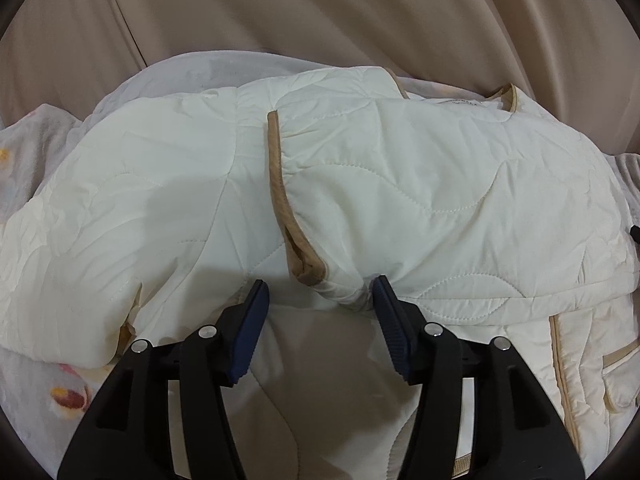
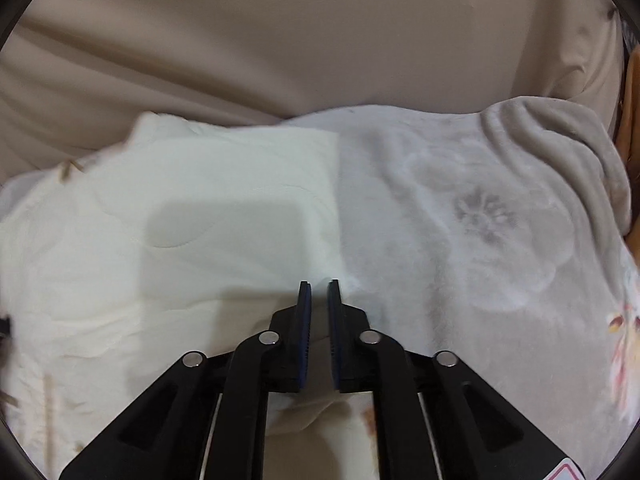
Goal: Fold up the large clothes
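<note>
A cream quilted jacket (image 1: 400,184) with tan trim (image 1: 280,184) lies spread on a pale blanket. My left gripper (image 1: 320,292) is open, its fingers either side of the trimmed front corner of the jacket, just above the fabric. In the right wrist view the jacket (image 2: 180,220) fills the left half, blurred. My right gripper (image 2: 319,286) is nearly closed with a narrow gap between the jaws, at the jacket's right edge; a fold of fabric shows below the fingers, but I cannot tell if it is pinched.
A grey-white floral blanket (image 2: 480,220) covers the surface under the jacket and also shows in the left wrist view (image 1: 36,152). A beige sofa back (image 1: 320,12) rises behind, also seen in the right wrist view (image 2: 280,40).
</note>
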{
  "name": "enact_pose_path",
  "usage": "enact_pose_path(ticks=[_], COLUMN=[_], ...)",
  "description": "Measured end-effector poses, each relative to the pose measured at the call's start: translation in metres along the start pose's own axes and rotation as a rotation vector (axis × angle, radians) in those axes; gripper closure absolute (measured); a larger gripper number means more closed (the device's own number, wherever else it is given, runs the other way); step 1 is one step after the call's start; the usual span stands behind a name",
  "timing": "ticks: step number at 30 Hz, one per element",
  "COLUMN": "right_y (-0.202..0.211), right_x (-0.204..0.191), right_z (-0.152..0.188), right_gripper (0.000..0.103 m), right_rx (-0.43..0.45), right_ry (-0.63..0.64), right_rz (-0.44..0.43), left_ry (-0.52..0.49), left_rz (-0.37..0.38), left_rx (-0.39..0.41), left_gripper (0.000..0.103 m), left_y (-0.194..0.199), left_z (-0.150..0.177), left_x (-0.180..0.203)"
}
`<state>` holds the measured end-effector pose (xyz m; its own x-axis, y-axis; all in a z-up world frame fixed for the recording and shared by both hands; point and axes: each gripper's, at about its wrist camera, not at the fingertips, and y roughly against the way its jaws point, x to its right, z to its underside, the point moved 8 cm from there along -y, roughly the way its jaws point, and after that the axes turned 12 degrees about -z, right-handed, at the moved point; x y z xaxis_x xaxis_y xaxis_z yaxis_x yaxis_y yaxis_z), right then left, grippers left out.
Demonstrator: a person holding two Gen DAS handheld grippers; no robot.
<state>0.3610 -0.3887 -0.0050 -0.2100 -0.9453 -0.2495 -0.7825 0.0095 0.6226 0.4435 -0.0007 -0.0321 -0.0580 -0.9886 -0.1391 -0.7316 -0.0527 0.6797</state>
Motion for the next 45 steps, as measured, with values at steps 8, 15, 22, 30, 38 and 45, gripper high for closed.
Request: enact_pose_path(ticks=[8,15,22,30,38,45], right_y=[0.0,-0.051,-0.053,-0.007,-0.016,0.04], right_x=[-0.114,-0.187,-0.049,-0.008,-0.02,-0.04], right_z=[0.002,0.005,-0.013,-0.004,0.042,0.058], right_gripper=[0.093,0.093,0.103,0.093,0.1,0.088], right_rx=[-0.03,-0.085,-0.004,0.028,-0.103,-0.059], right_ry=[0.19,0.302,0.107,-0.064,0.007,0.025], right_rz=[-0.226,-0.279,-0.078,-0.101,-0.11,-0.038], left_ry=[0.093,-0.052,0.085,0.024,-0.119,-0.013], left_rz=[0.067,0.025,0.049,-0.053,-0.078,-0.087], left_rx=[0.192,0.187,0.027,0.069,-0.009,0.026], left_gripper=[0.045,0.017,0.018,0.019,0.013,0.012], left_y=[0.066,0.04,-0.028,0.003,0.002,0.036], left_z=[-0.03,-0.059,-0.04,-0.028,0.014,0.02], left_x=[-0.013,0.054,0.019,0.017,0.024,-0.022])
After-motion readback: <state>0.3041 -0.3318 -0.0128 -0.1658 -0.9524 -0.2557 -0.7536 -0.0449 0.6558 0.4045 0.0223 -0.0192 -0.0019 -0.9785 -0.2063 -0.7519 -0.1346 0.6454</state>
